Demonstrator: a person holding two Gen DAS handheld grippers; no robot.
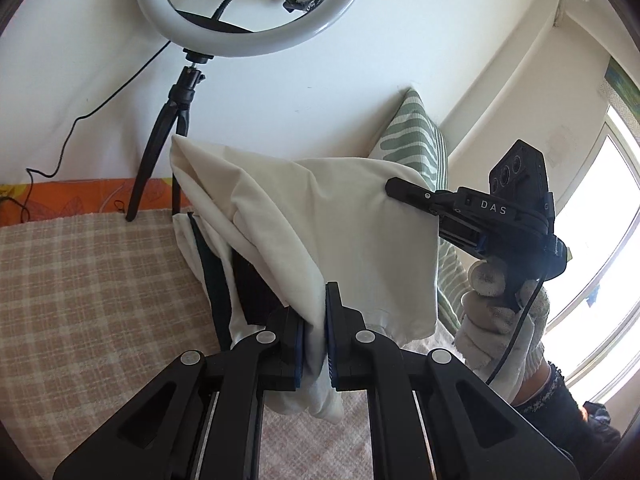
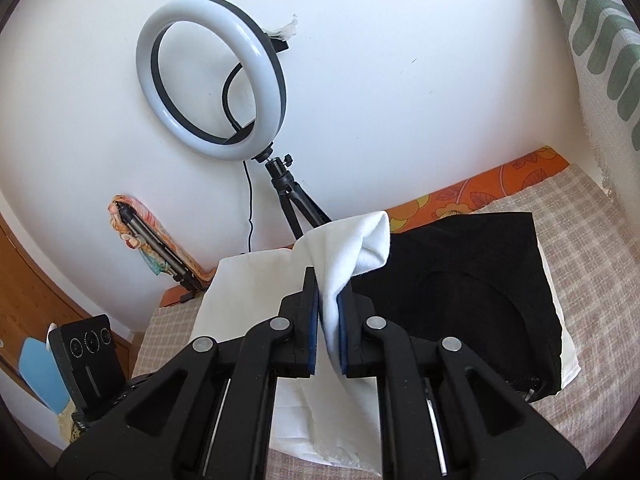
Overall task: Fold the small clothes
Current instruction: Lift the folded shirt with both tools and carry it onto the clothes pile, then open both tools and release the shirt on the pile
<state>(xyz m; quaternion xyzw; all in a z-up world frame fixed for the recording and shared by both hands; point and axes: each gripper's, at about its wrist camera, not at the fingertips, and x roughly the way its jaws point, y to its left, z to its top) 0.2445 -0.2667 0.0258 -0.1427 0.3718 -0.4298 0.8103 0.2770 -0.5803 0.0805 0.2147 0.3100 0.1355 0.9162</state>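
Observation:
A small white garment (image 1: 320, 216) with a black printed panel (image 2: 460, 280) hangs lifted above the checked bed cover. My left gripper (image 1: 314, 300) is shut on a lower edge of the white cloth. My right gripper (image 2: 328, 280) is shut on another bunched edge of it; it also shows in the left wrist view (image 1: 400, 188), held by a gloved hand at the cloth's upper right corner. In the right wrist view the rest of the garment (image 2: 248, 280) lies on the bed, black panel up.
A ring light on a black tripod (image 1: 176, 120) stands on the bed against the white wall, with its cable trailing left. A green-striped cushion (image 1: 416, 136) leans at the right. An orange patterned sheet (image 2: 480, 188) borders the beige checked cover (image 1: 88, 288). A window (image 1: 600, 240) is at right.

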